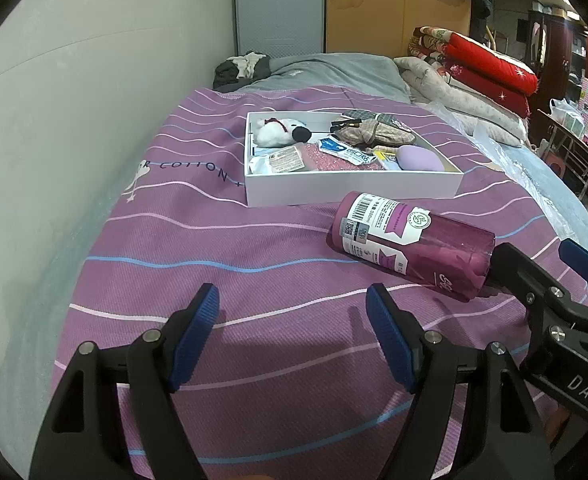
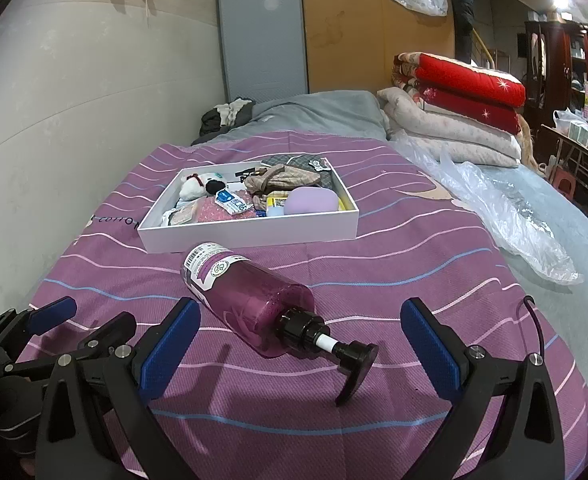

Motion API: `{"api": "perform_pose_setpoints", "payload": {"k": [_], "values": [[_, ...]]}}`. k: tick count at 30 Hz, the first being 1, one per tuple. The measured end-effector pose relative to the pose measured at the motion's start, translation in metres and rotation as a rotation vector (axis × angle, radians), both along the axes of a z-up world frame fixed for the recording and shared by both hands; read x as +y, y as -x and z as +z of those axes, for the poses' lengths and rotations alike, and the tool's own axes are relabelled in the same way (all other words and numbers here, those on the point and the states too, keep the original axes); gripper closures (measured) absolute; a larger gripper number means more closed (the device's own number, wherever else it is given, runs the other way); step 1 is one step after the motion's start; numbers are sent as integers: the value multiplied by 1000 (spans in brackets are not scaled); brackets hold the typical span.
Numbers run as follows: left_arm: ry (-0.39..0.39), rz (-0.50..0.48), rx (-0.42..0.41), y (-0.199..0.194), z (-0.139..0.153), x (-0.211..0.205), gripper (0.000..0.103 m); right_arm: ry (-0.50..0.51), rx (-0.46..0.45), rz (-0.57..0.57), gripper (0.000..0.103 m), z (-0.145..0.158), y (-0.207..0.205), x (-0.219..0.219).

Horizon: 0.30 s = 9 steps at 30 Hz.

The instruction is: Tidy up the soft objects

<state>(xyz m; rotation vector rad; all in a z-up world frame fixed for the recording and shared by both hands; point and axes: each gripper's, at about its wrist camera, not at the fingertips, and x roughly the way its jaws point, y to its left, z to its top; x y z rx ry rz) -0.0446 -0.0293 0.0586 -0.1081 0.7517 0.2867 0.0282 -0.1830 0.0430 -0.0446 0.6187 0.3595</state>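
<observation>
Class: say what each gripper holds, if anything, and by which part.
Nothing is held. The left gripper and right gripper are both open; the pump bottle lies free on the bedspread.

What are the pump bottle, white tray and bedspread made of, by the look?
Pump bottle: likely clear purple-tinted plastic, glossy, with paper labels and a black plastic pump.
White tray: probably rigid cardboard, matte, with thin straight walls.
Bedspread: woven fabric, seemingly cotton; ribbed weave, printed word "COTTON".

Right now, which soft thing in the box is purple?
The rounded lilac cushion at the box's right front corner; the plush dog is white, the cloth beige.
</observation>
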Motion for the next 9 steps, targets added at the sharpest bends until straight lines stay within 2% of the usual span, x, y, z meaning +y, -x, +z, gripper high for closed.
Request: {"api": "perform_pose_setpoints", "payload": {"k": [9], "values": [[-2,10,2,0,0,1,27,-1,1,-1,2,0,0,0]]}}
